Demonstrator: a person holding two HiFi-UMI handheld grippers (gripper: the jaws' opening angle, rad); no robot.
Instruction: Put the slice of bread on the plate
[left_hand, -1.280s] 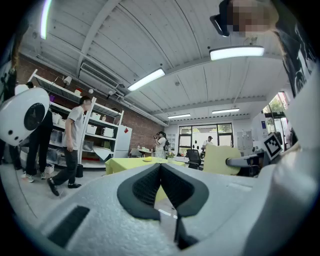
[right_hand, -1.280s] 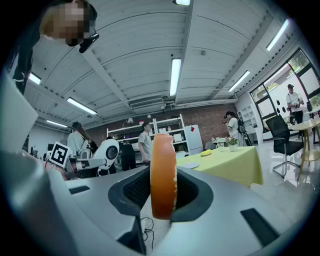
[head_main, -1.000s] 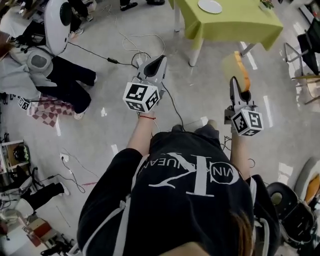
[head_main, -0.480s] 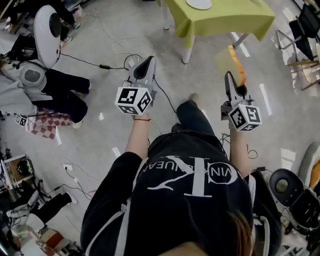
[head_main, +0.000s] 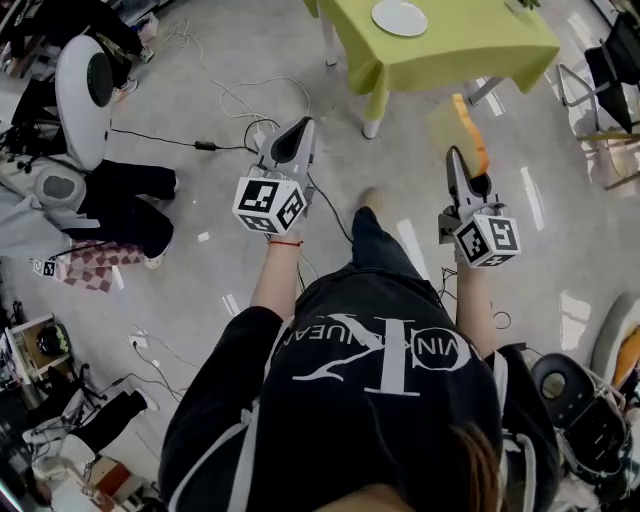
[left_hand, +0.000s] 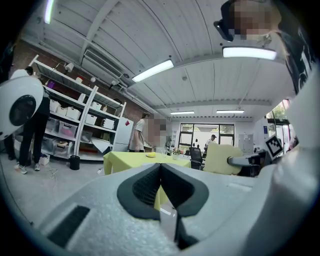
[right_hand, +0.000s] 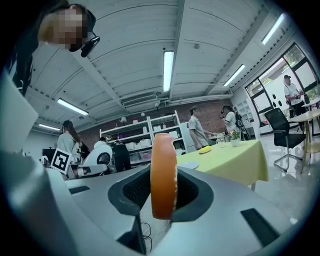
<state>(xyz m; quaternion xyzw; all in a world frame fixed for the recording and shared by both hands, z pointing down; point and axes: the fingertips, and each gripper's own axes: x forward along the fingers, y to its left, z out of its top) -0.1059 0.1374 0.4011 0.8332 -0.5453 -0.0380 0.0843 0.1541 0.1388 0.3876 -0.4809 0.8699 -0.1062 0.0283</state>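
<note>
The slice of bread (head_main: 470, 128), pale with an orange-brown crust, stands on edge between the pads of my right gripper (head_main: 457, 158), which is shut on it. In the right gripper view the bread (right_hand: 163, 175) fills the gap of the right gripper (right_hand: 163, 202), crust toward the camera. The white plate (head_main: 399, 17) lies on the green-clothed table (head_main: 470, 45) ahead of both grippers; the plate (right_hand: 190, 165) also shows in the right gripper view. My left gripper (head_main: 302, 127) is held level beside the right one and is shut with nothing in it (left_hand: 160, 169).
Cables (head_main: 235, 95) trail over the grey floor ahead of the left gripper. A white robot body (head_main: 85, 70) and a person in black trousers (head_main: 130, 190) are at the left. Chairs (head_main: 612, 60) stand at the right. A yellow object (right_hand: 204, 149) lies on the table.
Both grippers have been carried forward toward the green table with the bread still held. The table and plate now show nearer in the head view.
</note>
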